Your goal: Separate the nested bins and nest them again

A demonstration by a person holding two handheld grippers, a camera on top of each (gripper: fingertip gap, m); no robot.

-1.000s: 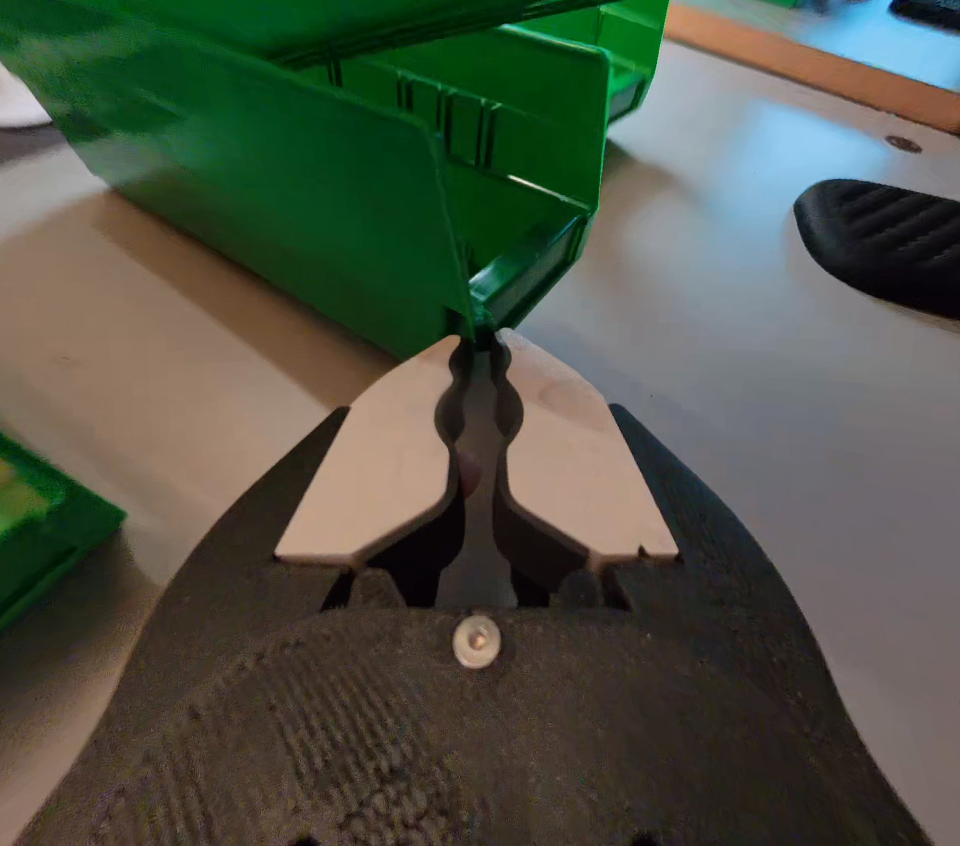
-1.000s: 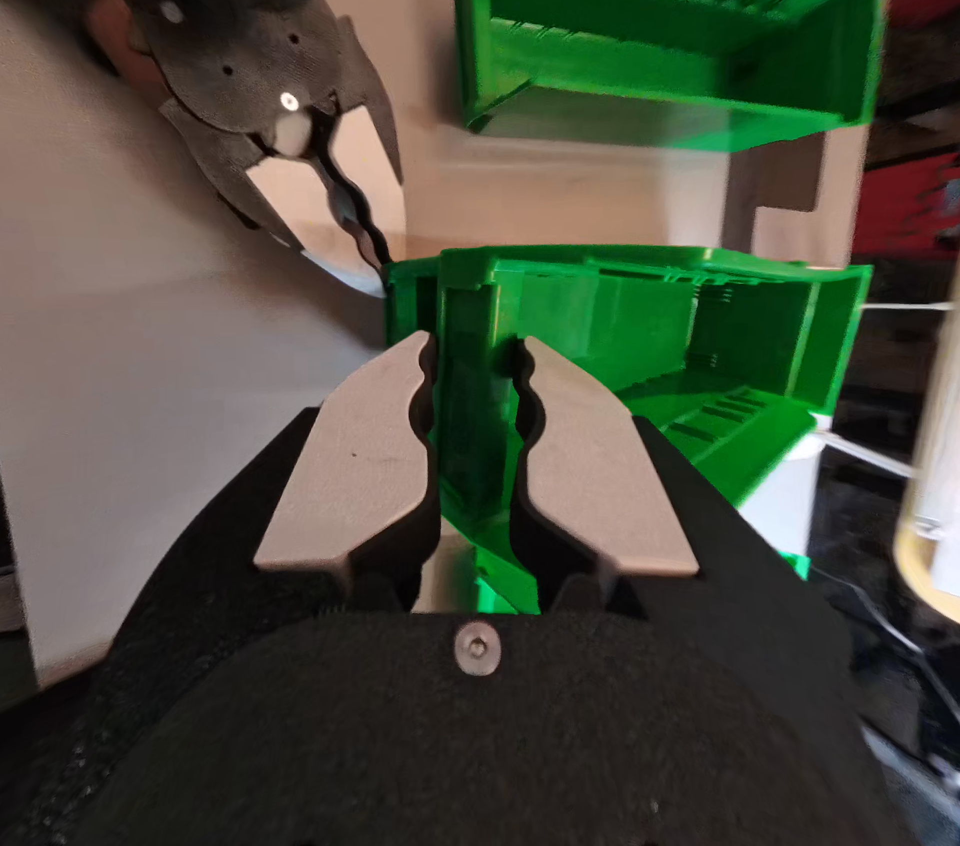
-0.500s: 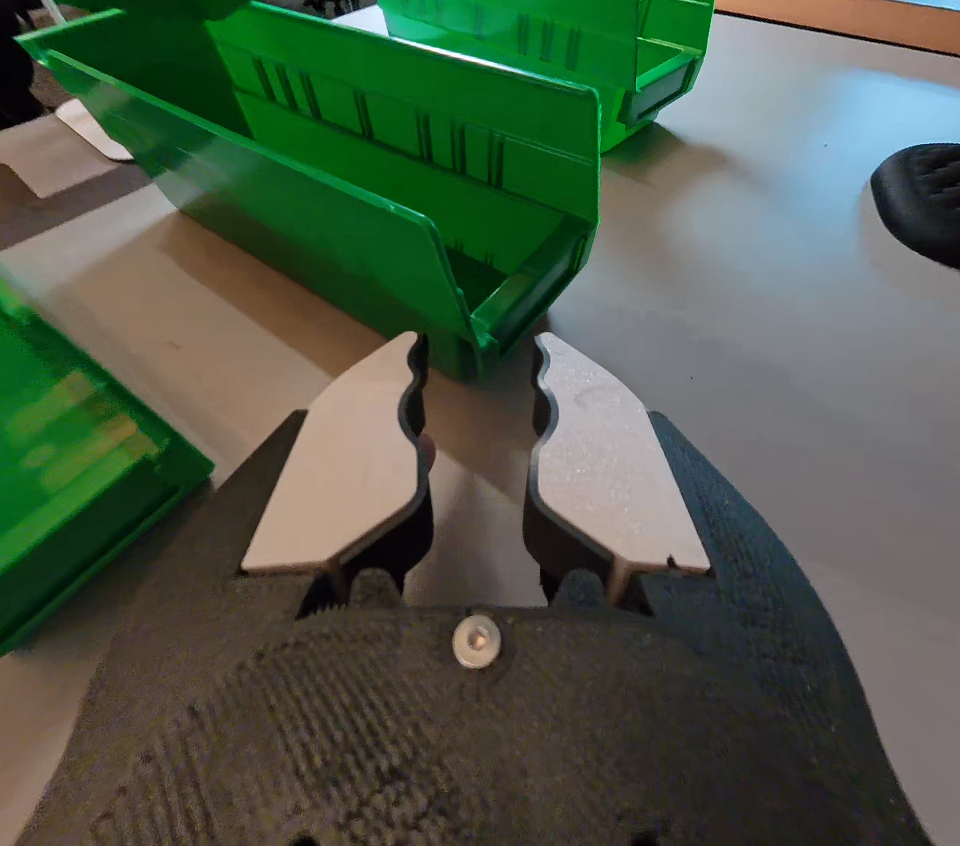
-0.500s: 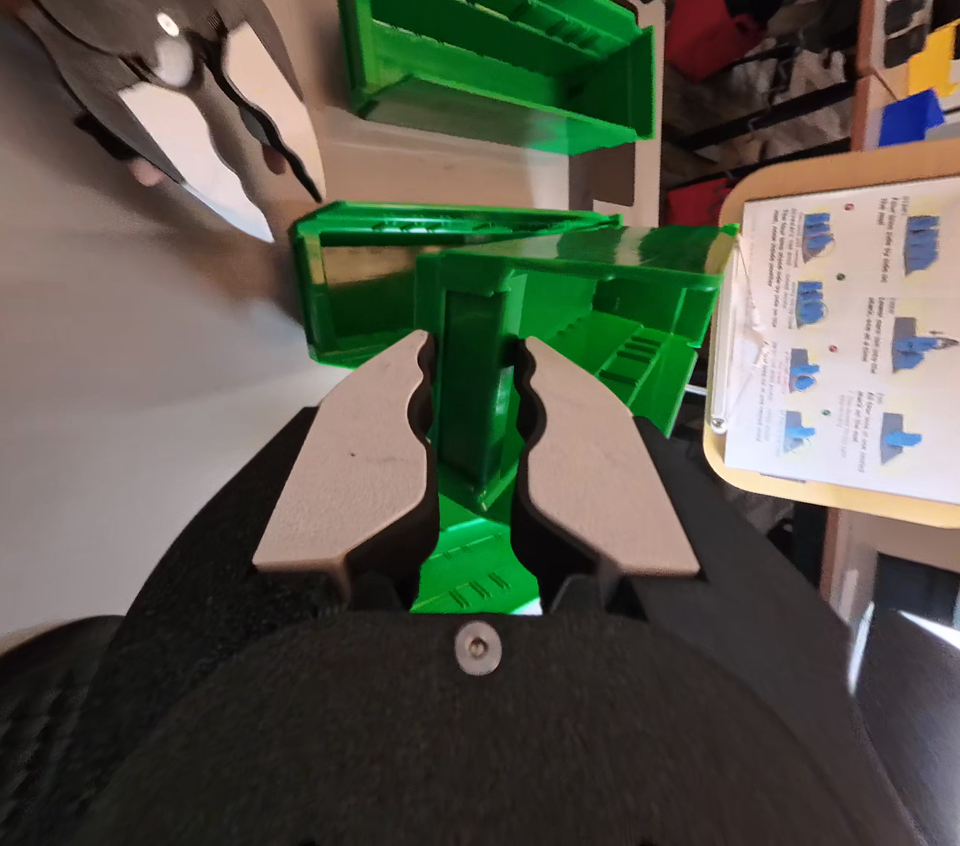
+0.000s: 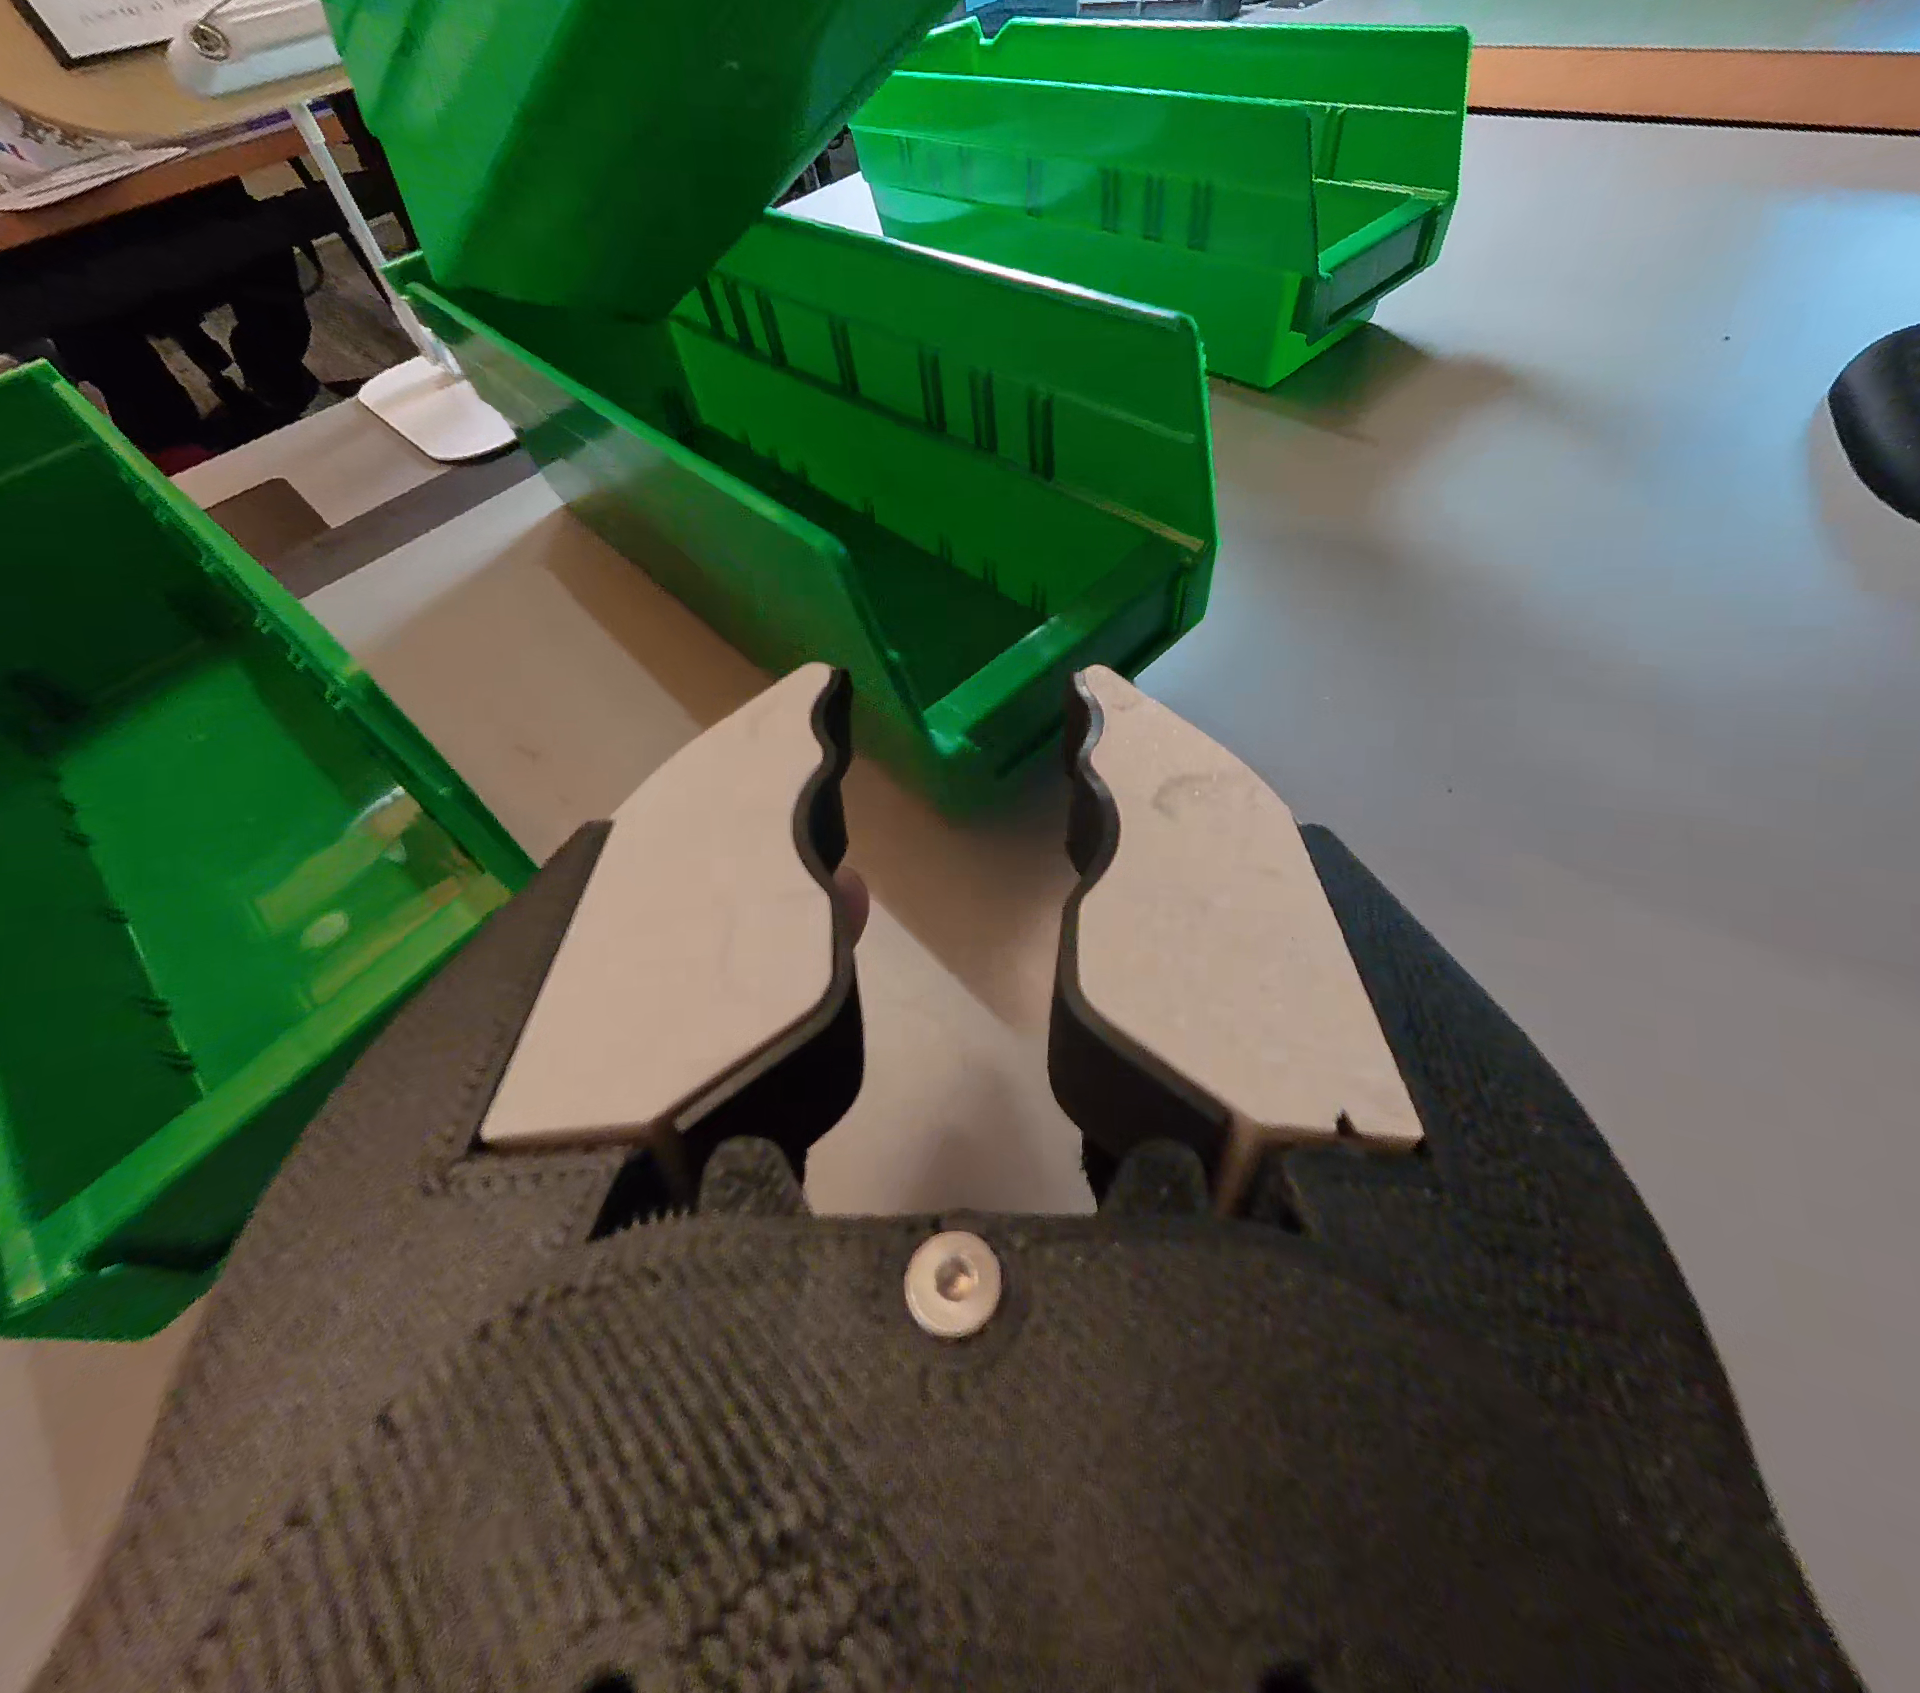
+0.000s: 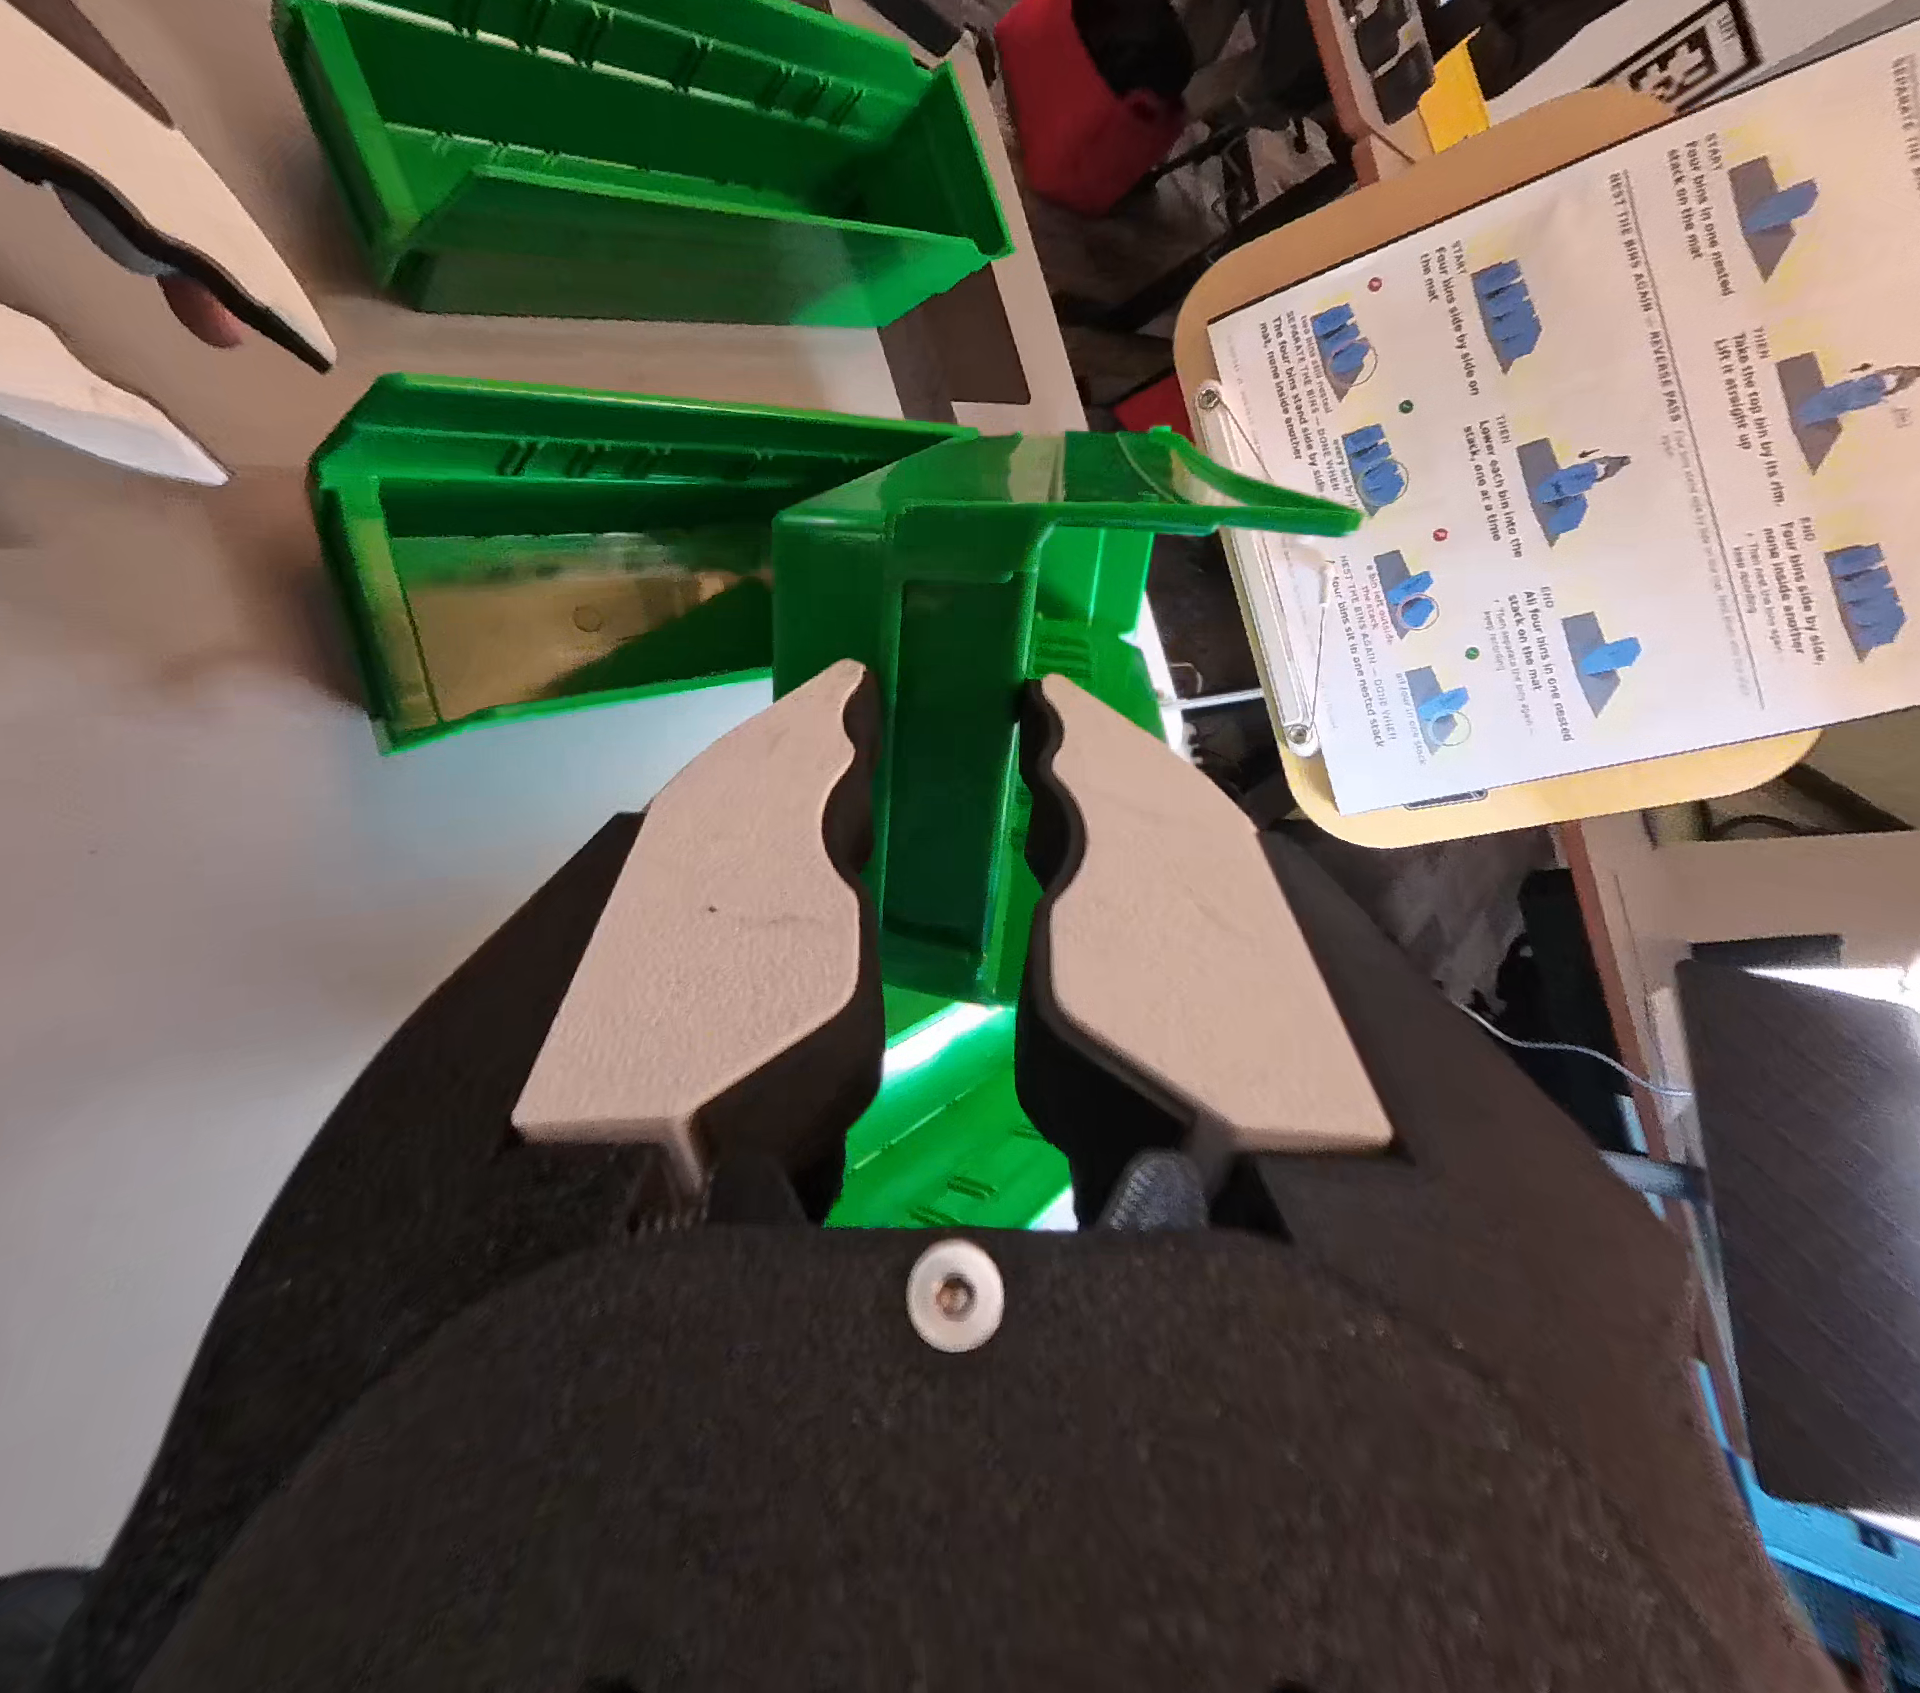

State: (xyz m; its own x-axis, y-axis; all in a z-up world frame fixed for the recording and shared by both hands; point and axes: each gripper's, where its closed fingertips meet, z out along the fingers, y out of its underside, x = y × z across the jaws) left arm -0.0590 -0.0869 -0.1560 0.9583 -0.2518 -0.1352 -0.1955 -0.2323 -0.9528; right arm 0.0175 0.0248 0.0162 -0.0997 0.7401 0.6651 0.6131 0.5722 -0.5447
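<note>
Right gripper (image 6: pixel 951 698): we are clamping it on the front lip of the lifted bin (image 6: pixel 956 760), which is hanging tilted, its far end over the open bin (image 6: pixel 540 563) on the table (image 6: pixel 156 916). Left gripper (image 5: pixel 956 698): jaws are standing apart, holding nothing, just short of the open bin's (image 5: pixel 935 521) front corner.

Step in hand, as we are judging it: taking the lifted bin (image 5: pixel 623 2) clear of the one below, or lowering it in; we cannot tell which. Either way we are wanting the lift straight along the walls, so the tapered sides are not binding, with the left gripper ready to pin the lower bin's front edge.

Edges and room: a second bin (image 5: pixel 1195 178) is sitting beyond, well apart; a third (image 5: pixel 156 864) is lying near the left gripper's left side. The instruction board (image 6: pixel 1558 500) is standing close to the lifted bin's far rim, so we are minding that side. Bare table is lying open to the right.
</note>
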